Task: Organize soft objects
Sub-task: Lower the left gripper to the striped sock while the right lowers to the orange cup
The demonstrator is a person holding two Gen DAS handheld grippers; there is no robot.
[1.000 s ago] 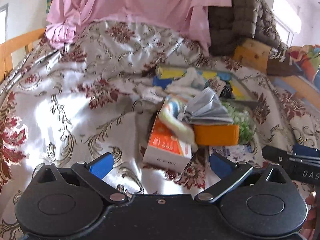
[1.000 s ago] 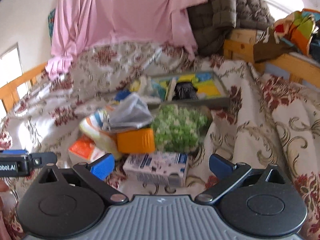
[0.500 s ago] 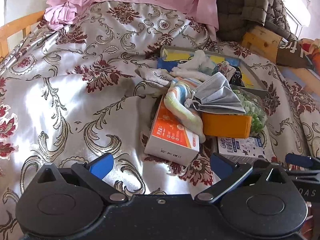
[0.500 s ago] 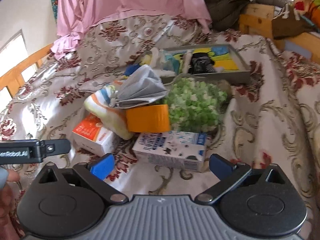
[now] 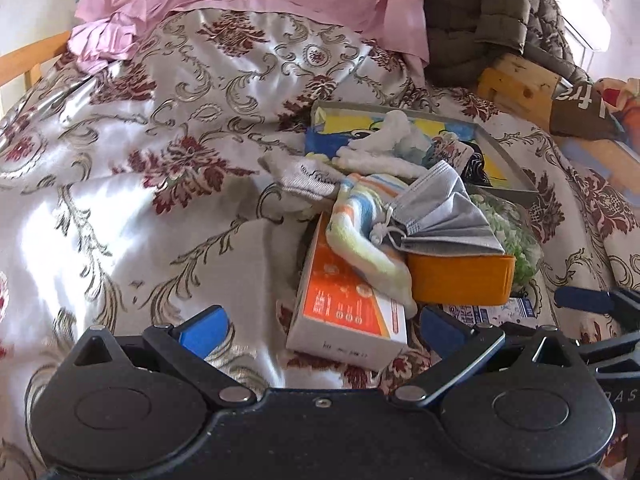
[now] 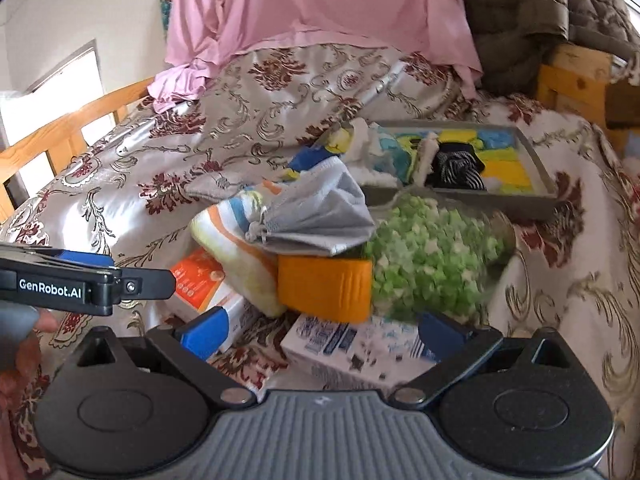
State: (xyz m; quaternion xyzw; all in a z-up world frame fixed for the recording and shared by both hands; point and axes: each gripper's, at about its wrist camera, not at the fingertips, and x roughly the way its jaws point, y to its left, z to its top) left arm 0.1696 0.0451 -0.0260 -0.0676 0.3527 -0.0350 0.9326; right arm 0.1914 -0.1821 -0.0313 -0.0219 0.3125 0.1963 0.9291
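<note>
Both grippers hover over a heap of soft things on the bed.

The left gripper (image 5: 322, 326) and right gripper (image 6: 320, 330) are both spread wide and empty. A grey mask (image 5: 444, 216) lies on a striped sock (image 5: 366, 220) and an orange box (image 5: 460, 278), near a tray (image 6: 536, 152) holding more socks (image 6: 456, 170); a green bag (image 6: 432, 256) lies beside the box.
</note>
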